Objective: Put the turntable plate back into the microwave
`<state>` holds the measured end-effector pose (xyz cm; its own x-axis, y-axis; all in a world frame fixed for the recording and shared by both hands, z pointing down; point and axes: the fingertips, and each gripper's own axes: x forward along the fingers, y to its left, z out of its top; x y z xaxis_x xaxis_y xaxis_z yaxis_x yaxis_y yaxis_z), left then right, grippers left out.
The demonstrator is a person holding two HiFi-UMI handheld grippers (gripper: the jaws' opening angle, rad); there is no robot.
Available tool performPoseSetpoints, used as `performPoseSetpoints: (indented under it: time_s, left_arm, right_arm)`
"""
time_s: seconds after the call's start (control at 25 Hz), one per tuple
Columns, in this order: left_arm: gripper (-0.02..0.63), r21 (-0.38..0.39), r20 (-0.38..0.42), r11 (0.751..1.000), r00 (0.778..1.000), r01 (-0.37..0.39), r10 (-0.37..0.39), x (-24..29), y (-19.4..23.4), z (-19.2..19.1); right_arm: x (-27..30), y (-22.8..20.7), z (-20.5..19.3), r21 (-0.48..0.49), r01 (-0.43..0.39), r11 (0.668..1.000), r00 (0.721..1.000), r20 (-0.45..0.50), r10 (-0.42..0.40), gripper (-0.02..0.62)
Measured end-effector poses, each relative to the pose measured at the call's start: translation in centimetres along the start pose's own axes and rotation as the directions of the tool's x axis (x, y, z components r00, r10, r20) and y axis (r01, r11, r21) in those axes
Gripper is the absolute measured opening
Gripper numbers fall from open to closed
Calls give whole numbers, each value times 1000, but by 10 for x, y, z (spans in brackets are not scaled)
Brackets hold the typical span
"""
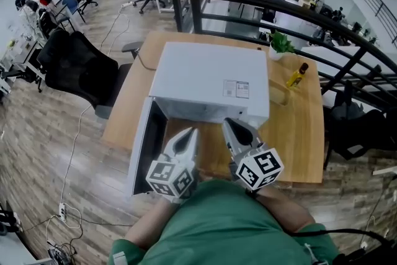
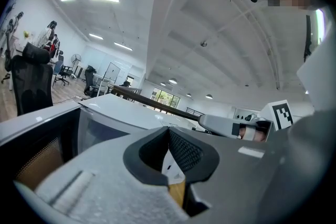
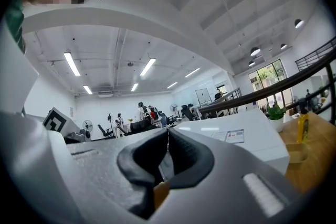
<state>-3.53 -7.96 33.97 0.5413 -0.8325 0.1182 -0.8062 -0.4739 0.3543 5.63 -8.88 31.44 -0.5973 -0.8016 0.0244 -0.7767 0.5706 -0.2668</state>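
The white microwave [image 1: 208, 80] stands on a wooden table [image 1: 298, 139], its door [image 1: 144, 146] swung open to the left. No turntable plate shows in any view. My left gripper [image 1: 189, 131] and right gripper [image 1: 228, 124] hover side by side just in front of the microwave's open front, both shut with nothing between the pads. The left gripper view has its shut jaws [image 2: 168, 128] aimed at the microwave [image 2: 126, 113], with the right gripper [image 2: 231, 124] alongside. The right gripper view has its shut jaws [image 3: 168, 131] before the microwave's top [image 3: 236, 136].
A yellow bottle [image 1: 297, 76], a small clear container [image 1: 277, 95] and a potted plant [image 1: 280, 43] stand right of the microwave. A dark railing [image 1: 279, 9] runs behind the table. A black office chair [image 1: 80, 68] stands at the left, and cables lie on the floor.
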Motion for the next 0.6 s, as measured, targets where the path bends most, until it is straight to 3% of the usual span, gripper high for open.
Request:
performPoseSetpoints:
  time_s: [0.6]
  left_arm:
    - [11, -6, -4, 1000, 1000, -12, 12, -2, 1, -5]
  right_arm:
    - [-2, 3, -4, -19, -3, 1000, 1000, -10, 3, 5]
